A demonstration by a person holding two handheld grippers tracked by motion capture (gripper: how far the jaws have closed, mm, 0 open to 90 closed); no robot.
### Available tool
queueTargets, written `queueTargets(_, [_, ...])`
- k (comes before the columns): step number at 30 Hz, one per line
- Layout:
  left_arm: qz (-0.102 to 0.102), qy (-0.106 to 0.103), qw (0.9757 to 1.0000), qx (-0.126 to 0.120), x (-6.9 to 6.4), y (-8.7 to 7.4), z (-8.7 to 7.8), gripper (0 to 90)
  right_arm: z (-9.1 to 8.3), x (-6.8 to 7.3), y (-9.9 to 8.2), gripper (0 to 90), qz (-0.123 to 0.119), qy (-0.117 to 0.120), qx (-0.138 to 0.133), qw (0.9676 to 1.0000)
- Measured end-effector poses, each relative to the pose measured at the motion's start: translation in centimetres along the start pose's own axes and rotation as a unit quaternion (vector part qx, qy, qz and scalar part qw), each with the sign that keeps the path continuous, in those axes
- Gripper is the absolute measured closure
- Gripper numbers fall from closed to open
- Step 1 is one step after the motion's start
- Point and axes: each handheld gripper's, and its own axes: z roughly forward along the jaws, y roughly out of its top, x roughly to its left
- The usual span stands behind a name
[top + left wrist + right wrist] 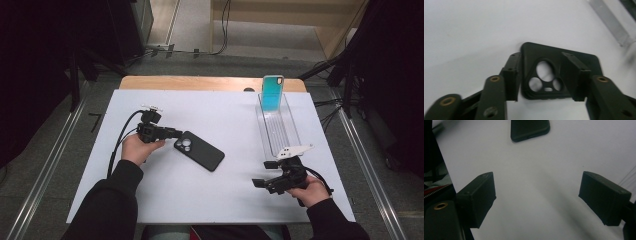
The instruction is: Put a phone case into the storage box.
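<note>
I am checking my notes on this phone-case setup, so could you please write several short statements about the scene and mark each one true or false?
1. The black phone case lies flat on the white table. True.
2. The left tool is clamped on the black phone case. False: its jaws stand on either side of the camera end, with gaps, and do not press it.
3. A teal phone case stands upright at the far end of the clear tray. True.
4. The right tool holds the teal phone case. False: its jaws are open over bare table.
5. The black phone case is inside the clear tray. False: it lies on the table, left of it.
</note>
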Motion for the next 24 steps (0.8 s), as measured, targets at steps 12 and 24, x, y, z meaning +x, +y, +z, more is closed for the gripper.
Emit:
queueTargets(12, [0.042, -0.035, 0.9983, -0.017, -3.3, -2.0, -2.1, 35.2, -0.3, 0.0, -0.2, 12.2, 0.001, -0.008, -0.009, 0.9999])
queueTargets(24, [0.068, -0.037, 0.9968, -0.018, -6.0, -5.2, -3.1, 33.0, -0.4, -0.2, -0.2, 12.2, -0.004, -0.006, -0.01, 0.9999])
